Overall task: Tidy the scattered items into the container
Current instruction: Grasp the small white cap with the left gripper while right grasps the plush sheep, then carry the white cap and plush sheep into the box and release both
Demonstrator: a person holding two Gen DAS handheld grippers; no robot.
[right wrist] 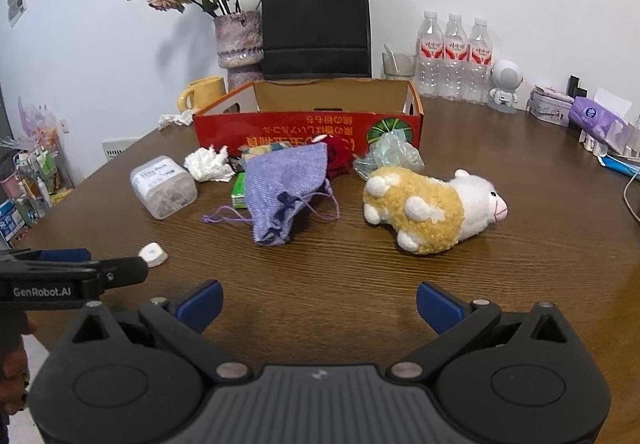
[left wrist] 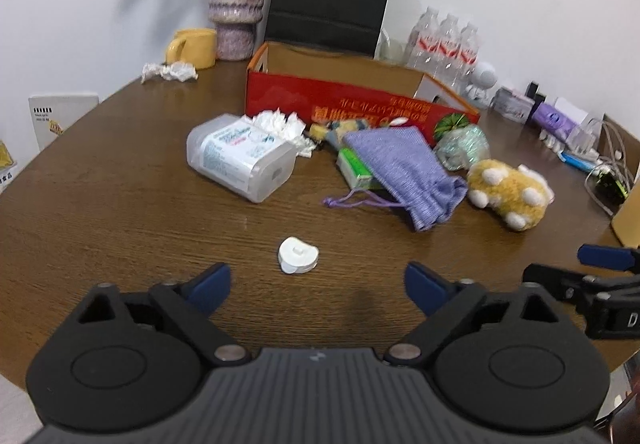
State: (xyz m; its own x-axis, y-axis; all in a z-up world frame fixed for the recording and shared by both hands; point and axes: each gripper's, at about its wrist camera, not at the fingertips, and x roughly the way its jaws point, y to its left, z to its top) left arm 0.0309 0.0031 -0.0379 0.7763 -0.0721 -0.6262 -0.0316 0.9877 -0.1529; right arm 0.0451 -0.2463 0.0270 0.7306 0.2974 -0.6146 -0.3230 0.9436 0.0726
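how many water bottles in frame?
3. The water bottles stand in a row at the back of the table by the wall: left, middle, right. None visibly hidden behind them.

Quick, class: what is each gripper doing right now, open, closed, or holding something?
Left gripper: open, holding nothing, near the small white cap.
Right gripper: open, holding nothing, over the bare table.

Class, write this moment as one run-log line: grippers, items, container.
left gripper: open, empty, facing white cap | right gripper: open, empty | pouch, plush sheep, plastic jar: on table | red box: open
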